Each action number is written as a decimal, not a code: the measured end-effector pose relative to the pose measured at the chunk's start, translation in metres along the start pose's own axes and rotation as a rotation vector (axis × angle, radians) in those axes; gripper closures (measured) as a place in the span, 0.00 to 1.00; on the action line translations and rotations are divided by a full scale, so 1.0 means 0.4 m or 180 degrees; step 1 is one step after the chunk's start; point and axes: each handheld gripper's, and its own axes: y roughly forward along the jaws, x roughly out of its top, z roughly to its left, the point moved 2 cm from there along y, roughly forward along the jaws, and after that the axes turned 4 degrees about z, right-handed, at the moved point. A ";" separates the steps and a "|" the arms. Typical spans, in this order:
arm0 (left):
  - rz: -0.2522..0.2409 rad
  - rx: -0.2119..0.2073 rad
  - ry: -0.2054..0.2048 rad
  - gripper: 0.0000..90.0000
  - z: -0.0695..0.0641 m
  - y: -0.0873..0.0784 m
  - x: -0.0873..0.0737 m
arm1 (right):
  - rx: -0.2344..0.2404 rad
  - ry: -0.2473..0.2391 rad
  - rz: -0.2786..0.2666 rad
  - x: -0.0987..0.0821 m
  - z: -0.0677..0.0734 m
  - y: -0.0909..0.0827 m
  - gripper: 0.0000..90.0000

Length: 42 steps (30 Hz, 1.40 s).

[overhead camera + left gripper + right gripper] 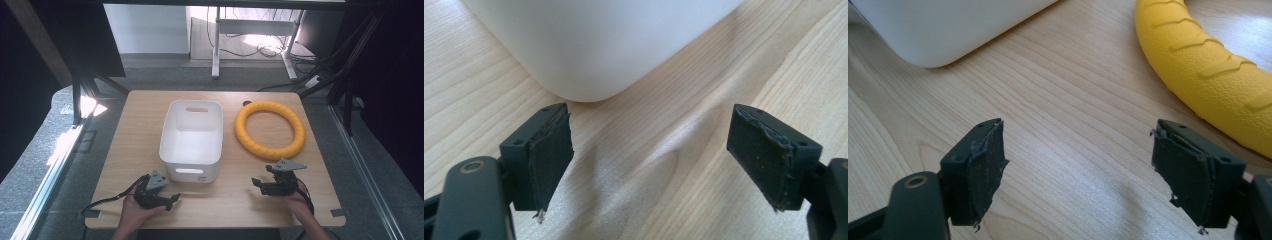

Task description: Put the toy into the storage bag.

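While both claws rest low on the counter (150, 115) with nothing between their jaws, the right claw (1098, 170) stands spread just short of the yellow ring (1208, 65), which lies flat ahead and to its right; the left claw (649, 160), also spread, faces the white bin (599, 40) close ahead, so the right is nearer the ring.

Light wood bench (135, 165) is seen w/ two items resting on it: white tub (191, 140) at centre, yellow ring (270, 130) just right of it, not touching, toward far-right corner.
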 end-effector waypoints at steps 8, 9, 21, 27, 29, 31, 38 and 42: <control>-0.0017 0.0003 -0.0011 0.21 -0.005 -0.006 -0.002 | 0.0160 -0.0093 0.0042 0.008 0.015 -0.013 0.27; -0.0017 0.0003 -0.0011 0.21 -0.005 -0.006 -0.002 | 0.0174 -0.0136 0.0066 0.011 0.018 -0.014 0.27; 0.0025 -0.0003 -0.0016 0.21 0.001 0.004 0.001 | 0.0254 -0.0196 0.0097 0.060 -0.025 -0.036 0.31; 0.0015 0.0001 -0.0006 0.21 0.002 -0.001 0.001 | 0.0243 -0.0263 0.0099 0.084 -0.038 -0.052 0.32; 0.0019 -0.0003 -0.0004 0.21 0.001 -0.001 0.000 | 0.0237 -0.0297 0.0124 0.095 -0.046 -0.057 0.32; 0.0017 -0.0014 -0.0012 0.21 0.001 0.000 0.001 | 0.0243 -0.0332 0.0174 0.108 -0.058 -0.061 0.33; 0.0026 -0.0015 -0.0026 0.21 0.001 0.001 0.001 | 0.0247 -0.0463 0.0343 0.167 -0.105 -0.072 0.33; 0.0018 -0.0017 -0.0025 0.21 0.000 0.000 0.001 | 0.0285 -0.0525 0.0408 0.186 -0.117 -0.076 0.35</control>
